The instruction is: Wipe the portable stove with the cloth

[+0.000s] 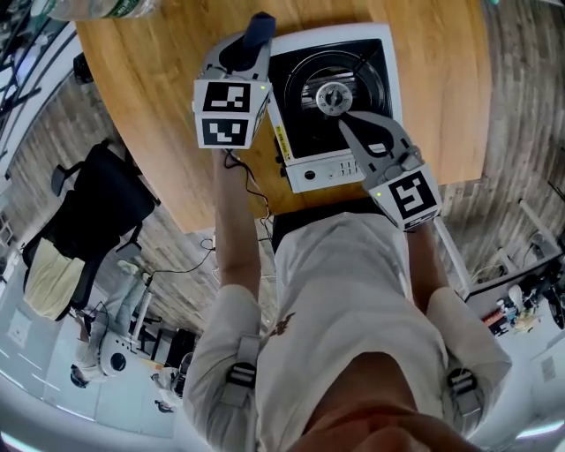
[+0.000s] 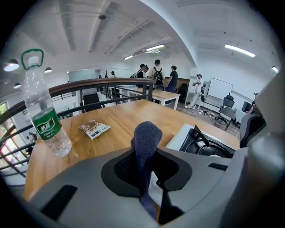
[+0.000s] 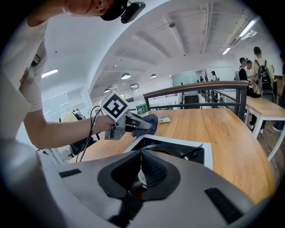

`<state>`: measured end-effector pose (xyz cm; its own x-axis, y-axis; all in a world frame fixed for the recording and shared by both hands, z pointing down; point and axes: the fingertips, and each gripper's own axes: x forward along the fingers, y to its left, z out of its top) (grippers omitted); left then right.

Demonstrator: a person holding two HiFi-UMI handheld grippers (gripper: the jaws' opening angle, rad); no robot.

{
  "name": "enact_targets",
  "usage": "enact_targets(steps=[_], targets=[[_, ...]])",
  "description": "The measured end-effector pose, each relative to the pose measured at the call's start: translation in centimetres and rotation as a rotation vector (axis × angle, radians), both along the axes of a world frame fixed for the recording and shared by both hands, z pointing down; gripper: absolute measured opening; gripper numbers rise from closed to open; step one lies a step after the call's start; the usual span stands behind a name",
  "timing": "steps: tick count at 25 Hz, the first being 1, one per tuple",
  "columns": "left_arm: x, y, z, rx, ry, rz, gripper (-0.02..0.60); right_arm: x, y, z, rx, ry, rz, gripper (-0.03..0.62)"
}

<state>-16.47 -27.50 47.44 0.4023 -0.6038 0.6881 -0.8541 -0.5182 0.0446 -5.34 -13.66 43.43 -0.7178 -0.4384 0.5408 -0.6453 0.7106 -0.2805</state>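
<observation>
Left gripper [image 1: 253,48] clamped on dark blue cloth [image 1: 259,26], which is bunched upright past its tips. Portable stove [image 1: 395,84] just right of tips. Right gripper [image 1: 347,118] jaws together, empty, burner [image 1: 332,97] just ahead below. Risks: cloth snagging on pan-support prongs and pulling free; unbraced stove sliding.

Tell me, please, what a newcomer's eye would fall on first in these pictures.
First, the white portable stove with its black top, at the near edge of a wooden table. Next, the dark blue cloth pinched upright in the left gripper by the stove's far left corner, while the right gripper, shut and empty, hangs over the burner. A water bottle stands further left on the table.
</observation>
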Motion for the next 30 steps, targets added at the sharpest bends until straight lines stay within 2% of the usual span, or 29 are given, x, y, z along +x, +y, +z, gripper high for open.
enact_targets(steps=[5,11,14,19,24,30], targets=[[1.3,-0.3,1.0,-0.036,-0.003,-0.011,0.086,2.6,-2.0,0.3,-0.009,-0.006,0.031,0.021],[3.7,-0.5,1.1,-0.064,-0.008,0.015,0.086,4.9,-3.0,1.1,-0.019,-0.008,0.049,0.021],[5.3,-0.7,0.9,-0.066,0.001,0.029,0.085,5.6,-3.4,1.1,-0.02,-0.014,0.059,0.021],[6.4,-0.8,1.0,-0.072,-0.052,0.043,0.084,6.9,-3.6,1.2,-0.022,-0.023,0.076,0.021],[7.0,-1.0,-0.6,-0.049,-0.042,0.035,0.086,8.6,-3.6,1.5,-0.03,-0.023,0.093,0.021],[10.3,-0.8,-1.4,-0.043,-0.022,0.083,0.085,9.8,-3.5,1.6,-0.021,-0.028,0.103,0.021]])
